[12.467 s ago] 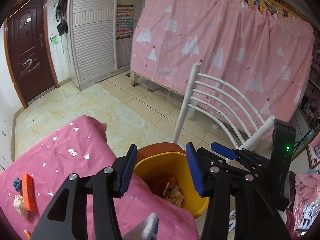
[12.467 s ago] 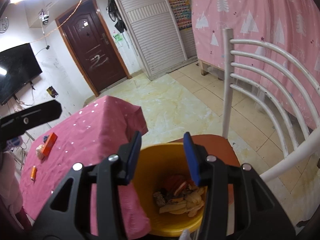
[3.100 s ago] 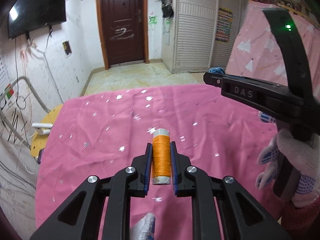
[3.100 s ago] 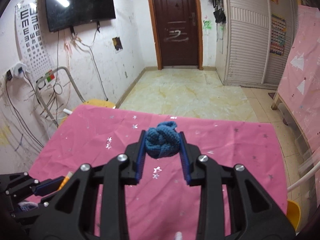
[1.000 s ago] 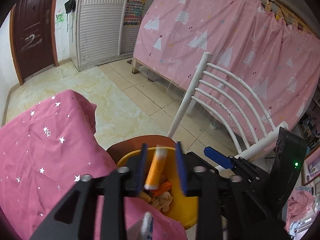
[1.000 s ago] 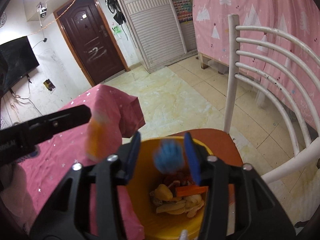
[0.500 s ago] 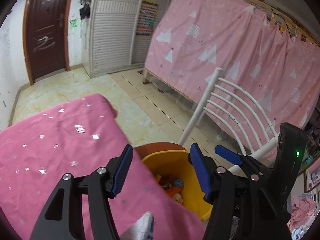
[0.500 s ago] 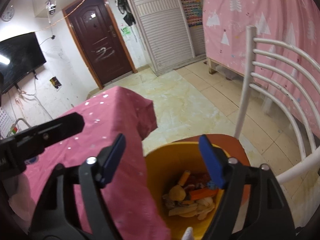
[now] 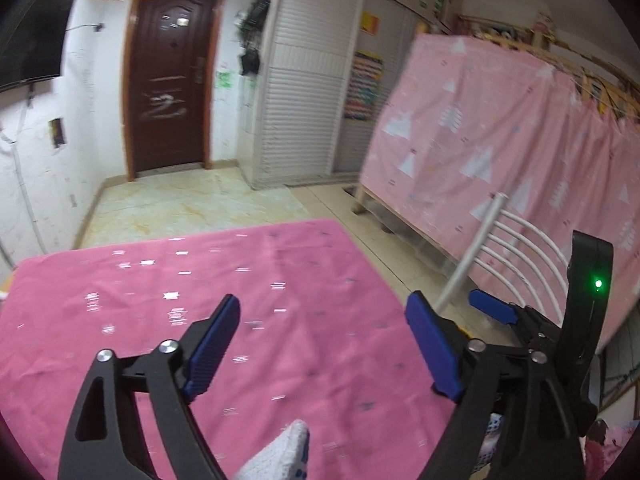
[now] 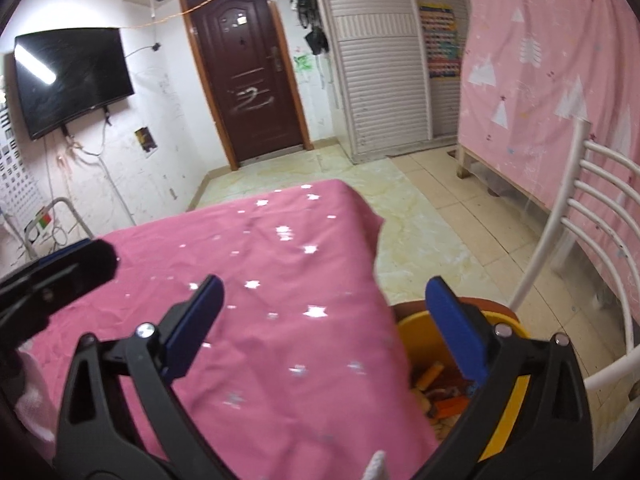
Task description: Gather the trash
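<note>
Both grippers stand empty, jaws spread wide, having just been opening over the last moment, with nothing between the blue pads. Left gripper (image 9: 320,344) hangs over the pink star-print tablecloth (image 9: 120,320), which shows no loose items in this view, though motion blur softens the cloth. Its left pad (image 9: 212,346) and right pad (image 9: 434,350) frame only bare cloth. A white gloved fingertip (image 9: 280,456) pokes up at the bottom edge. The right gripper (image 9: 490,308) shows at the right edge of the left wrist view, a green light lit on its black body.

From the right wrist view, the right gripper (image 10: 320,328) straddles the table's edge: left pad over the cloth, right pad (image 10: 456,328) over the yellow bin (image 10: 416,332). The bin sits on a reddish-brown chair seat (image 10: 488,305), just beside the hanging cloth. Trash (image 10: 440,392) lies inside it: orange and pale pieces, probably scraps, partly hidden by the finger. White chair back (image 10: 568,208) rises behind the bin. Left gripper's dark arm (image 10: 56,272) crosses the left side.

Background: dark door (image 10: 248,80), wall television (image 10: 72,80), pink tree-print curtain (image 9: 500,152).
</note>
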{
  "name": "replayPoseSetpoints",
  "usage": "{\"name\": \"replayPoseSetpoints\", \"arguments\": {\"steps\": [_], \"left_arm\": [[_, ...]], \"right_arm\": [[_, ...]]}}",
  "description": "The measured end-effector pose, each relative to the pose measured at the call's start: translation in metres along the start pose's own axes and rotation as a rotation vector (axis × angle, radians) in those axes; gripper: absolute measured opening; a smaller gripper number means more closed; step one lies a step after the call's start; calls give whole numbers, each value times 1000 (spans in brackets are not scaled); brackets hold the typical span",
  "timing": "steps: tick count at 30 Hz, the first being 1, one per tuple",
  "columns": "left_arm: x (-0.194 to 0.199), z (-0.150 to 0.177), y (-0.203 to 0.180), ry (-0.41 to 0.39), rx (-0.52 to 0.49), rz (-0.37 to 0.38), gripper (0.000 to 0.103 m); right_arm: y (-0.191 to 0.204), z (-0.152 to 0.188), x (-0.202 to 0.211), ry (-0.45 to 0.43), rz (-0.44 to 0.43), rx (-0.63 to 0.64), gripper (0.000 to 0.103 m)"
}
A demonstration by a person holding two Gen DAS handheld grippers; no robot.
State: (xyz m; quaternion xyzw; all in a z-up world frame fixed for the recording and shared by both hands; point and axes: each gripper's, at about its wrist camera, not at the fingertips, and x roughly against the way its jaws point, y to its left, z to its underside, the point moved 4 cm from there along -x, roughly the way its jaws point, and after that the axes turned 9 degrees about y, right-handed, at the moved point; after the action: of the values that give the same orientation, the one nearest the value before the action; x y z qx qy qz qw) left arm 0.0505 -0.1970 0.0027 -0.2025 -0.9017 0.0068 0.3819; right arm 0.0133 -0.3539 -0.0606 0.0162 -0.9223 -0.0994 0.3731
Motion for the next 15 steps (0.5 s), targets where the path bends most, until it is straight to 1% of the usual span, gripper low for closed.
{"name": "replayPoseSetpoints", "arguments": {"steps": [2,5,8,11,15], "left_arm": [[12,5,20,-23,23,-35,84],[26,12,48,-45,55,-90,85],[39,20,74,-67,81,-140,86],[48,29,97,-86,100,-191,87],[56,41,124,-97,127,-253,88]], "right_arm": [[15,0,-2,3,-15,14,97],[40,2,-4,3,-44,40,97],[62,5,-4,-12,-89,62,97],[86,10,-8,-16,-124,98,97],[107,12,-7,-36,-182,121,97]]}}
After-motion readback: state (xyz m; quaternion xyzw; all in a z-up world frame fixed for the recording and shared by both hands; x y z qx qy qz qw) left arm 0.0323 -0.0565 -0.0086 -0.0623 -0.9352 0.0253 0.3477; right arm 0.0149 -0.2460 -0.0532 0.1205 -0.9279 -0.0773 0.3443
